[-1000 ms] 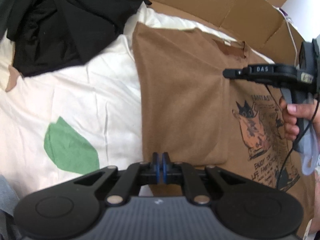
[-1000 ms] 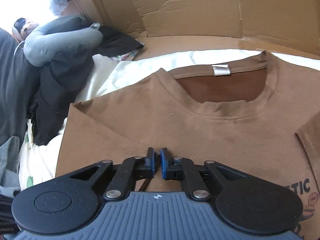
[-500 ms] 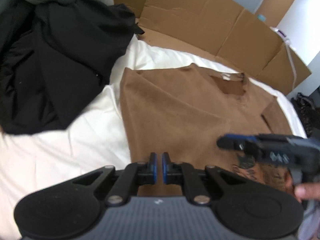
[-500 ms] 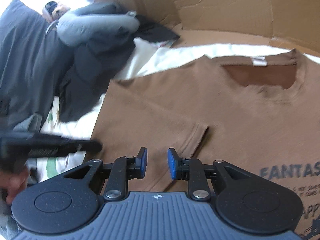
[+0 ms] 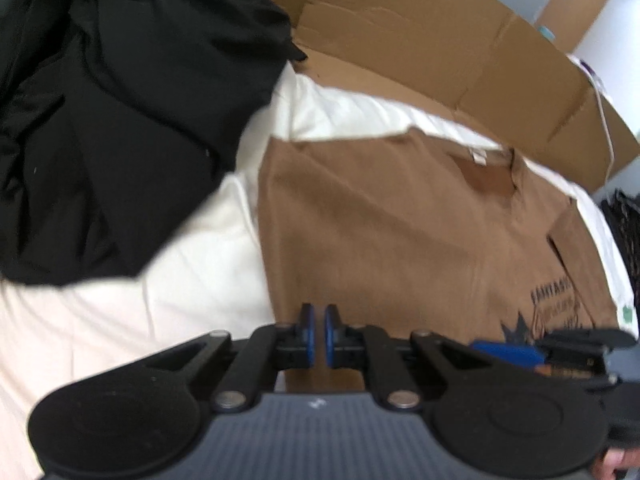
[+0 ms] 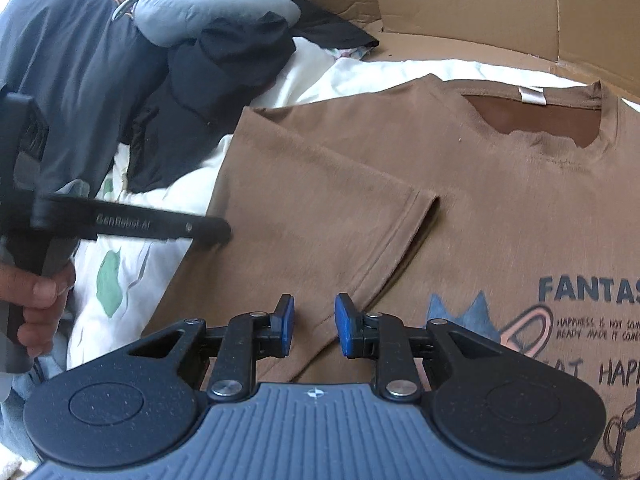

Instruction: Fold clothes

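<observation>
Your brown T-shirt (image 6: pixel 460 208) lies flat on the white sheet (image 5: pixel 192 272), one sleeve folded in, cardboard (image 6: pixel 500 4) behind, black clothes (image 5: pixel 120 120) beside. Your left gripper (image 5: pixel 319 334) is clenched, empty; your right gripper (image 6: pixel 315 322) has just opened off the shirt, releasing it, jaws apart.

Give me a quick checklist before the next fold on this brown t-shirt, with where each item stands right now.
1. Left sleeve folded in over brown t-shirt: ok.
2. Right gripper empty, jaws apart, just opened further: ok.
3. Left gripper empty: ok, nearly shut, nothing visible between the pads.
4. Right sleeve folded in: not ok, still spread out.
5. Black clothes off the shirt: ok.
6. Bottom hem lying flat: cannot tell, hidden.
</observation>
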The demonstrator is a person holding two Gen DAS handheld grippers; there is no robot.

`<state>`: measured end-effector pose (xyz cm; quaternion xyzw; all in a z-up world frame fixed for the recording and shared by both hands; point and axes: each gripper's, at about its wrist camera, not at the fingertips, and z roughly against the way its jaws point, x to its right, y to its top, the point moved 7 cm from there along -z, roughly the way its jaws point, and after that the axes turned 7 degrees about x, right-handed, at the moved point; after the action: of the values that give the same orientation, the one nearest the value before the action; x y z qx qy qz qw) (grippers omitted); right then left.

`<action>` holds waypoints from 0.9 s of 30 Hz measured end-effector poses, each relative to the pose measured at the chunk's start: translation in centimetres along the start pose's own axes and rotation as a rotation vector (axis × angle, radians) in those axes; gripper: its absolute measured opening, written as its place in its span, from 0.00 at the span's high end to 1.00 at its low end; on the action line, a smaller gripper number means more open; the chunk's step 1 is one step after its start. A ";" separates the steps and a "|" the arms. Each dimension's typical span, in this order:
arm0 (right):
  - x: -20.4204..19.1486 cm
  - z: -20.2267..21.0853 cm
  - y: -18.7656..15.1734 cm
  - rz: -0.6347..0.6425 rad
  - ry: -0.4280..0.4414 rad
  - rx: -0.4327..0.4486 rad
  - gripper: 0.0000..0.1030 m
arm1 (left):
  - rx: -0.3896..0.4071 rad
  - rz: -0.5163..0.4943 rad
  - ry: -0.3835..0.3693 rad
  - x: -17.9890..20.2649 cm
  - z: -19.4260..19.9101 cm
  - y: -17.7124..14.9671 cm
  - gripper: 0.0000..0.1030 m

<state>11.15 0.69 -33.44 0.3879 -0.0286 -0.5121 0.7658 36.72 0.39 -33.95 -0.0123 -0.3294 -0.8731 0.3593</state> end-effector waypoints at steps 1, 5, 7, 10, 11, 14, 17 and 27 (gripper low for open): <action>-0.1 0.1 -0.2 -0.002 0.003 -0.003 0.77 | -0.008 -0.007 -0.001 0.1 0.2 -0.5 0.95; -0.6 0.7 -1.3 -0.007 0.011 -0.024 0.77 | -0.027 0.006 -0.002 0.1 1.5 -2.5 0.95; -0.8 1.1 -1.8 0.000 0.015 -0.040 0.77 | -0.039 0.018 0.000 0.1 2.0 -3.7 0.95; -1.4 1.9 -2.7 0.012 0.027 -0.064 0.77 | -0.058 0.018 0.004 0.4 3.0 -5.3 0.95; -1.5 2.3 -2.8 0.015 0.028 -0.070 0.76 | -0.061 0.017 0.007 0.5 3.4 -5.7 0.95; -1.6 3.7 -3.2 0.013 0.027 -0.079 0.76 | -0.070 0.026 0.018 0.9 4.7 -6.9 0.94; -1.2 5.5 -3.2 0.005 0.024 -0.081 0.70 | -0.080 0.031 0.032 1.3 6.4 -8.2 0.91; 1.7 15.3 -0.4 -0.019 -0.019 -0.046 0.31 | -0.033 0.082 0.157 3.2 15.8 -7.9 0.32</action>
<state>4.90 -9.33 -23.63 0.3656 -0.0203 -0.5237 0.7692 25.90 11.78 -25.28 0.0366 -0.2851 -0.8611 0.4193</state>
